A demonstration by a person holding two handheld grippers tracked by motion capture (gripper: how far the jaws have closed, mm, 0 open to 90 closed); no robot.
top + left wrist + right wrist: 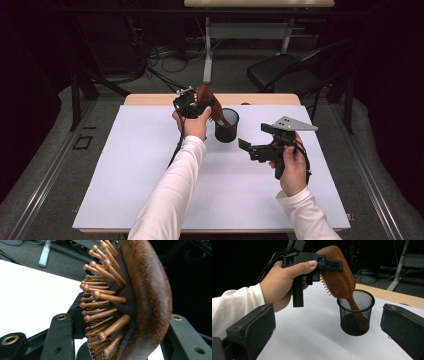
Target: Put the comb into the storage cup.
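Observation:
A brown wooden hairbrush leans with its handle down inside a black mesh cup at the back middle of the white mat. My left gripper is shut on the brush's head. In the left gripper view the bristled head sits clamped between the two jaws of the left gripper. The right gripper view has the brush, the cup and the left gripper ahead. My right gripper hovers right of the cup, open, nothing between its jaws.
The mat covers a wooden table. Behind it stand a black chair at the back right and a desk leg with cables on the floor. A cable trails from the left gripper along the sleeve.

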